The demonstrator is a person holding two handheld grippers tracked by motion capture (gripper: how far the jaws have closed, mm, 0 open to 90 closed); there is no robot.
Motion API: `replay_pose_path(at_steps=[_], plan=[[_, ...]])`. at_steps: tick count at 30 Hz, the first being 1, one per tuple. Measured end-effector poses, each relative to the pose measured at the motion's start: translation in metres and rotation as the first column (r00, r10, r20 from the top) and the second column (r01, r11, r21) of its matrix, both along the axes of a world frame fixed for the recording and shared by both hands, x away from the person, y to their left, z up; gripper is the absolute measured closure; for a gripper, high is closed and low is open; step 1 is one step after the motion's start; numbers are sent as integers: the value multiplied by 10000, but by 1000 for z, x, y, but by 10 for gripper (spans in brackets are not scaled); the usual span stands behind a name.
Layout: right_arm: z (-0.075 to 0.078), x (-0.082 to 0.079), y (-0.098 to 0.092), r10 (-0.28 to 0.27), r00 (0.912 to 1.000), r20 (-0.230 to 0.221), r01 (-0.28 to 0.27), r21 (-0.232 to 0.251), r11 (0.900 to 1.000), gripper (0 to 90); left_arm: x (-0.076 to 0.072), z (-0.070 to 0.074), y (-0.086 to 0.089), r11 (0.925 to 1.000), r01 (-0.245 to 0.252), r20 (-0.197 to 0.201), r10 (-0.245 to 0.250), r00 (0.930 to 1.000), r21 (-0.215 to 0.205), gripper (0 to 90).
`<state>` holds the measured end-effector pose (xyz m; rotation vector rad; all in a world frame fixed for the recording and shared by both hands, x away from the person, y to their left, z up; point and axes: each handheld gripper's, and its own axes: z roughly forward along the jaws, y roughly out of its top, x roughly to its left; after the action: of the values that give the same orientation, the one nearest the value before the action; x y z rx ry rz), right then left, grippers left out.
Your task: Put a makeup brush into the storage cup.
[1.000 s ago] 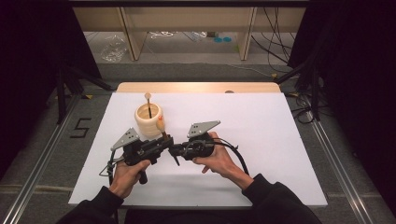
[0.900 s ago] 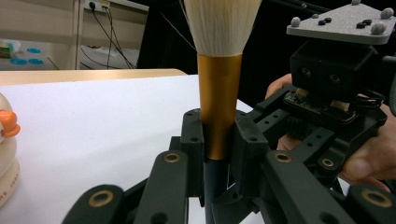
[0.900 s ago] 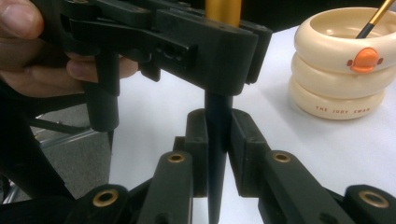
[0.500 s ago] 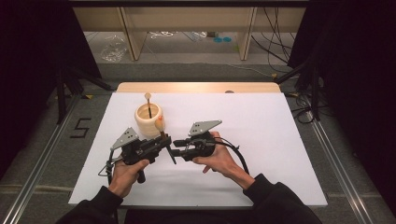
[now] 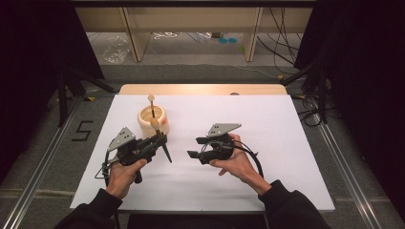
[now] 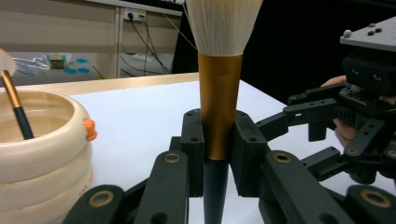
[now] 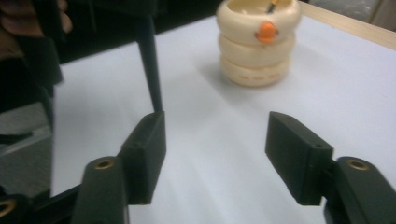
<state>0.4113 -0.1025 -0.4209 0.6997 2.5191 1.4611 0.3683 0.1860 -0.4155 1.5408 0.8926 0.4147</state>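
Observation:
A makeup brush with white bristles [image 6: 224, 23], a gold ferrule [image 6: 219, 107] and a black handle [image 5: 167, 153] stands upright in my left gripper [image 6: 218, 140], which is shut on the ferrule. The left gripper [image 5: 160, 138] sits just in front of a cream ringed holder [image 5: 153, 125] that has another thin brush [image 5: 152, 102] in it. My right gripper [image 5: 193, 147] is to the right of the handle, apart from it. Its jaws have just been opening, and nothing lies between them [image 7: 219, 154]. The handle tip [image 7: 152, 70] hangs beyond its left pad [image 7: 144, 154].
The white table sheet [image 5: 286, 157] spreads wide to the right and in front of both hands. The holder [image 7: 259, 42] carries an orange knob on its side. A wooden strip [image 5: 200, 89] edges the table's far side, with shelving and cables behind.
The right gripper has let go of the brush handle, opened and drawn away to the right. The left gripper has kept still with the brush.

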Motion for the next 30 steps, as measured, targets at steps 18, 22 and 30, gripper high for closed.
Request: replay_pose_path(at_steps=[18, 22, 30], plan=[[-7, -10, -33, -1311, 9912, 161, 1316, -379, 9906, 229, 9, 2, 12, 9975, -685, -79, 687, 9976, 184, 770], [-8, -13, -37, -1382, 9903, 150, 1387, -428, 9894, 229, 12, 2, 13, 9965, -804, -106, 806, 9967, 212, 769], [-9, -17, -44, -1460, 9893, 37, 1461, -367, 9886, 230, 16, 6, 15, 9955, -913, -105, 916, 9957, 244, 769]])
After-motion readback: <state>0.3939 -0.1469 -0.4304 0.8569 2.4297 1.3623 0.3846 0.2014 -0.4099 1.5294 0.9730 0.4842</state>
